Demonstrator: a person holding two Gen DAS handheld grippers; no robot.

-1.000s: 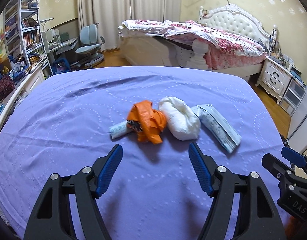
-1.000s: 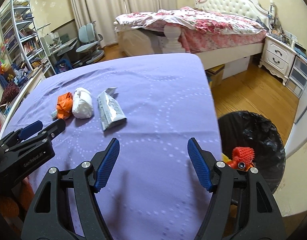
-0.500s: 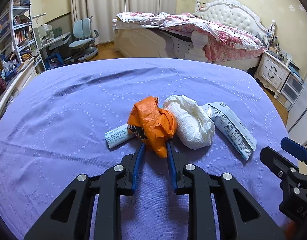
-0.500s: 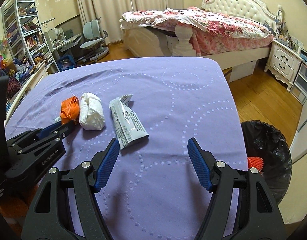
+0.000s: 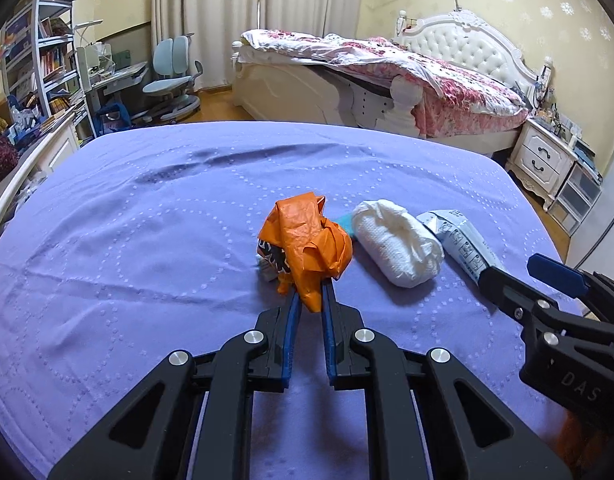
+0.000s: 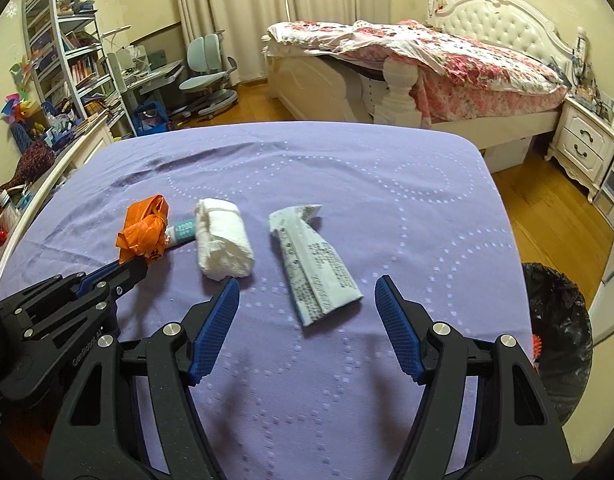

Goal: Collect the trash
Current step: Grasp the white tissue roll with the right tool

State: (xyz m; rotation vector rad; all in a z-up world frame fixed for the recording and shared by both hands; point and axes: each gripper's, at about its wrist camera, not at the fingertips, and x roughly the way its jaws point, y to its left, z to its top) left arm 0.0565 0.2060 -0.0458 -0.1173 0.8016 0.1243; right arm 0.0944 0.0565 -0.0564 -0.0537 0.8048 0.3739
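My left gripper [image 5: 310, 300] is shut on a crumpled orange wrapper [image 5: 307, 240], which also shows in the right wrist view [image 6: 143, 227]. A small white-and-teal packet [image 6: 180, 230] lies just behind the wrapper. A white wad of tissue [image 5: 397, 248] lies to its right on the purple cloth [image 5: 147, 240]. A pale printed packet [image 6: 315, 268] lies further right. My right gripper [image 6: 307, 300] is open and empty, its fingers either side of the printed packet and just short of it.
A black-lined trash bin [image 6: 559, 340] with something orange-red in it stands on the floor off the table's right edge. A bed [image 5: 387, 76], a nightstand [image 5: 547, 160], a desk chair [image 5: 171, 80] and bookshelves [image 5: 39, 60] stand behind the table.
My left gripper moved forward and closed on the orange wrapper, which now stands raised. My right gripper swung left from the bin side towards the printed packet, staying open.
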